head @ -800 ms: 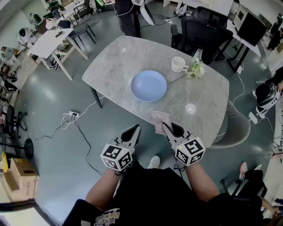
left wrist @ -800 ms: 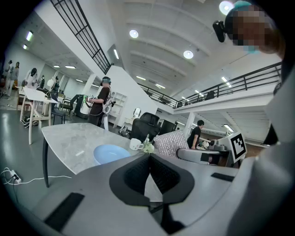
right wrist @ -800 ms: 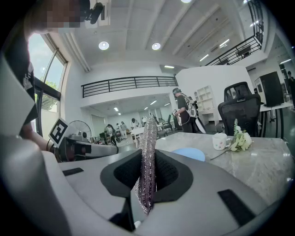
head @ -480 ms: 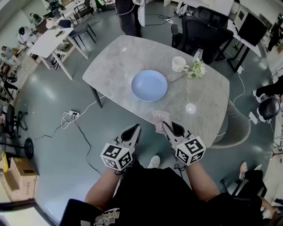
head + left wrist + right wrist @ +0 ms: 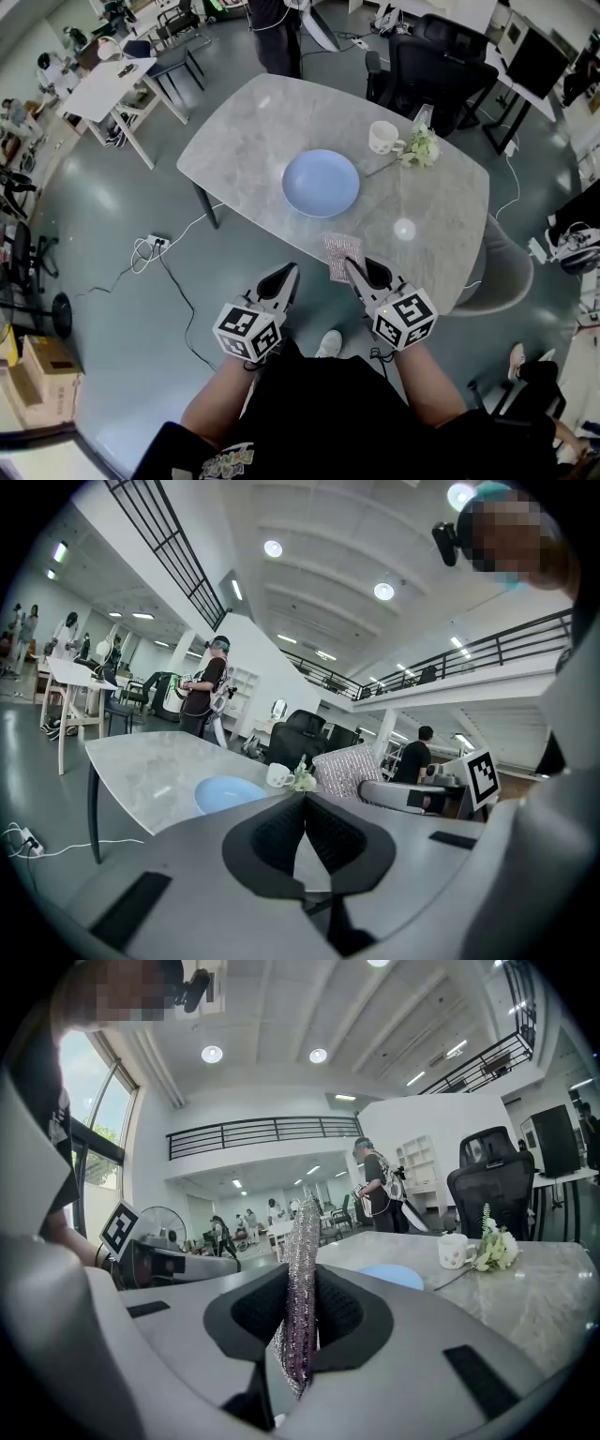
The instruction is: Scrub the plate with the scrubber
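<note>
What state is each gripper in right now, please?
Left gripper: closed, holding nothing.
Right gripper: closed on the scrubber.

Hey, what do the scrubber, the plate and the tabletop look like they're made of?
Scrubber: probably woven metallic mesh; it glitters silver-purple. Plate: likely glazed ceramic or melamine, smooth pale blue. Tabletop: polished grey marble or imitation, veined, with a light reflection.
</note>
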`<action>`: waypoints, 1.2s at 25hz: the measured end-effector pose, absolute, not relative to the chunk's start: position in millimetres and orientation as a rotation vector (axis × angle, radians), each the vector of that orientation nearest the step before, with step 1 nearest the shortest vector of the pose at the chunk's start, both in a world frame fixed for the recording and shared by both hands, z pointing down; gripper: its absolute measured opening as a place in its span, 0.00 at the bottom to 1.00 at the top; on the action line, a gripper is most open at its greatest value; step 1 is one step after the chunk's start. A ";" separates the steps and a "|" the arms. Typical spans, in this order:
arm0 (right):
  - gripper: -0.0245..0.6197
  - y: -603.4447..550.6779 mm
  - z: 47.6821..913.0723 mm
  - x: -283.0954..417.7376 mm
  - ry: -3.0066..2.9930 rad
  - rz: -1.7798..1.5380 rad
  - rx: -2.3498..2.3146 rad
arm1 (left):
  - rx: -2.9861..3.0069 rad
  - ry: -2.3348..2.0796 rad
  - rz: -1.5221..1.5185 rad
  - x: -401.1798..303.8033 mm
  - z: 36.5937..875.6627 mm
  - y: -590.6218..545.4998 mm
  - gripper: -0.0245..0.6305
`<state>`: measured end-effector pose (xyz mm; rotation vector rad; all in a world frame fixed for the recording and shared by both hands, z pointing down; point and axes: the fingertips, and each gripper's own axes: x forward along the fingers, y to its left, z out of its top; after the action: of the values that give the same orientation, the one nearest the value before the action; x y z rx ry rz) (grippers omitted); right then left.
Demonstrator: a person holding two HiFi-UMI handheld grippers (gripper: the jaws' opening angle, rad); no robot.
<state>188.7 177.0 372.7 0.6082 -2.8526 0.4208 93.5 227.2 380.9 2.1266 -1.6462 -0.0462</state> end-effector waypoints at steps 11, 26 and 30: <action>0.15 160.5 379.7 147.6 -2.819 0.451 0.635 | 2.121 -1.618 -0.062 50.9 386.0 213.0 0.06; 0.15 125.3 393.0 58.0 -2.735 0.476 0.730 | 2.117 -1.510 -0.108 -41.5 404.4 172.5 0.06; 0.15 115.0 397.9 33.1 -2.717 0.494 0.774 | 2.138 -1.467 -0.091 -65.3 408.7 160.3 0.07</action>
<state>33.1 115.0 397.9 0.7740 -2.7173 0.4944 -65.3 160.3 408.7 2.1384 -1.4669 -0.0908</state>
